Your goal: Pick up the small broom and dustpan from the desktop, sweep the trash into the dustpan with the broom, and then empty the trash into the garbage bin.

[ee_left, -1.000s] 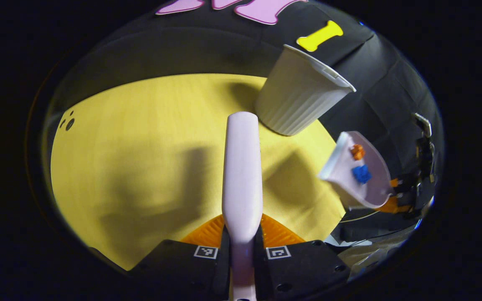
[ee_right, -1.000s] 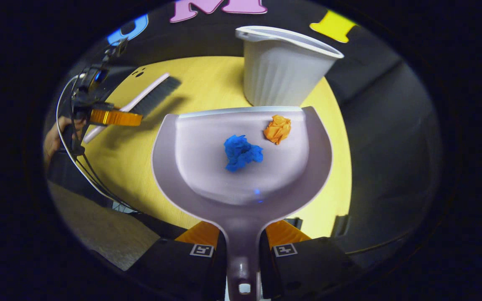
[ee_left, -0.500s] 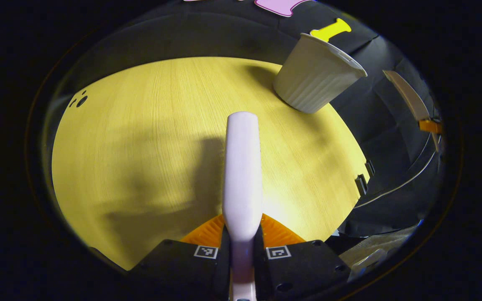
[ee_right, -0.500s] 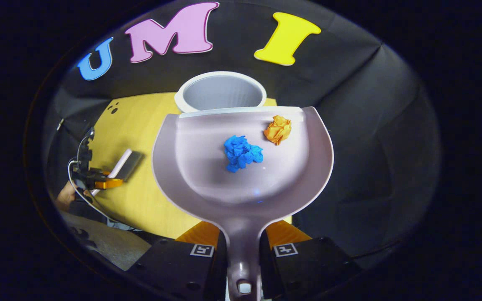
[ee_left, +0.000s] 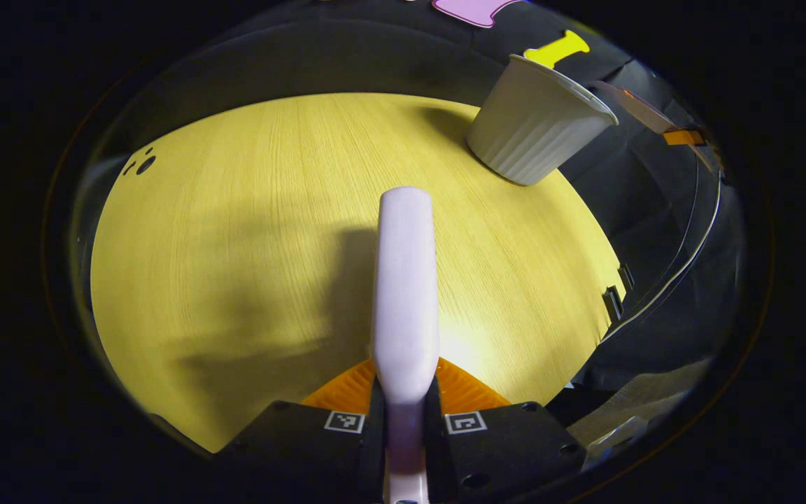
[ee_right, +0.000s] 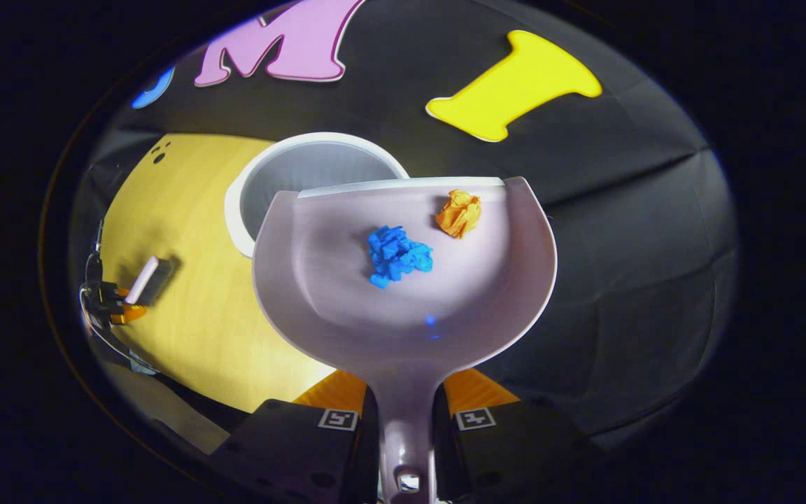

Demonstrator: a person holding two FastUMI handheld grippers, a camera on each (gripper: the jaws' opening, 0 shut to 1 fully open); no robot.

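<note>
While the right gripper is clamped on the handle of a pale dustpan, with both fingers pressed against its sides, the pan sits raised above the desk and roughly level. Two bits of trash lie in the pan: a crumpled blue paper ball near the middle and a crumpled orange paper ball close to the front lip. Just beyond and below that lip stands the white garbage bin, its open mouth partly covered by the pan's left front edge.

Farther off, the left gripper is closed on the handle of the small broom, held over the bare yellow desktop, well apart from the bin.

Sweeping looks finished, and the step in hand appears to be emptying. Next, the pan's lip likely needs centring over the bin's mouth, then tipping forward so both balls slide in; the orange one sits right of the opening and could miss.
</note>
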